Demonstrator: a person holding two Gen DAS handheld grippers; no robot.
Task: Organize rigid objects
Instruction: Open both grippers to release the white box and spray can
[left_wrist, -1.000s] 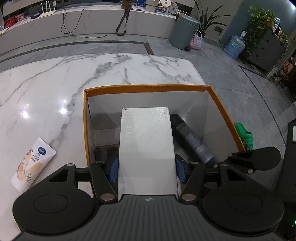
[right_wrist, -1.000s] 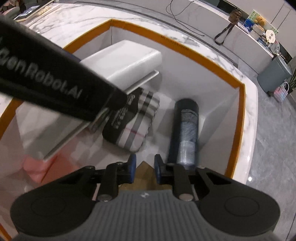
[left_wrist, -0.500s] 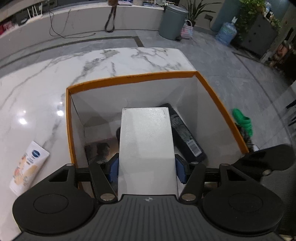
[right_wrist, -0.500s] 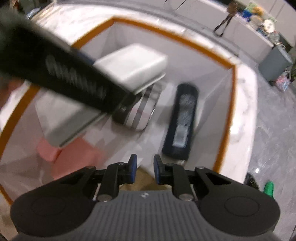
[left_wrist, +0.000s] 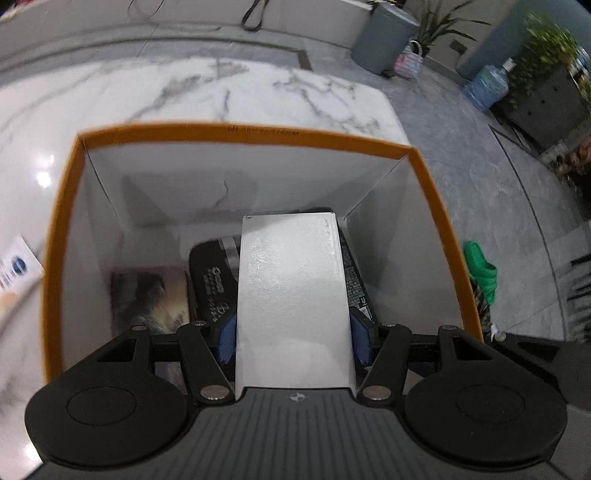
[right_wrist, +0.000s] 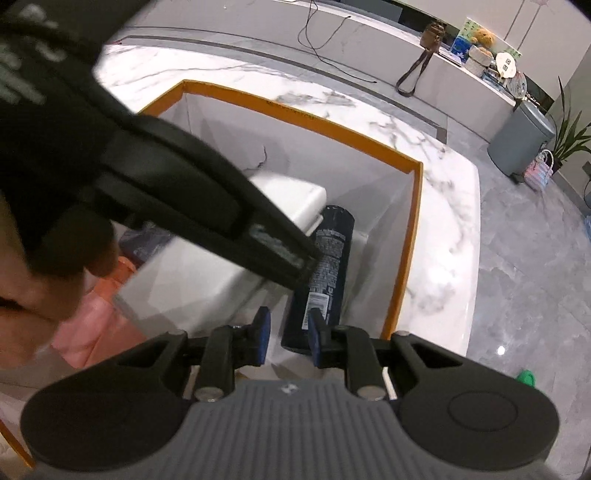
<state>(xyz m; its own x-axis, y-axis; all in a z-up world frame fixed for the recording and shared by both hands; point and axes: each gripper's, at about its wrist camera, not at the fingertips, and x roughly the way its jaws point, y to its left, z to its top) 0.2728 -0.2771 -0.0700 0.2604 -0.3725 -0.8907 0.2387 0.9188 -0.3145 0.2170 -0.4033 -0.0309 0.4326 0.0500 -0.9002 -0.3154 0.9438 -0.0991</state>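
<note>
My left gripper (left_wrist: 293, 339) is shut on a white rectangular box (left_wrist: 291, 295), blue pads pressed to its two sides. It holds the box tilted down inside the orange-rimmed carton (left_wrist: 240, 131). Under it lie a dark pouch (left_wrist: 212, 280) and a picture card (left_wrist: 147, 295). In the right wrist view the same white box (right_wrist: 288, 195) shows past the left gripper's black body (right_wrist: 184, 192). A dark blue spray can (right_wrist: 328, 269) lies along the carton's right wall. My right gripper (right_wrist: 284, 332) hovers over the can's near end, nearly shut, jaws just starting to open, nothing between them.
The carton stands on a white marble table (left_wrist: 221, 85). A lotion tube (left_wrist: 14, 269) lies left of it. Something pink (right_wrist: 99, 325) sits in the carton's near left, beside a hand (right_wrist: 37, 295). Green slippers (left_wrist: 480, 269) and a grey bin (left_wrist: 384, 37) are on the floor.
The left gripper has sunk with the white box, from above the carton's rim to down between its walls. The right gripper has drawn back and up a little, empty throughout.
</note>
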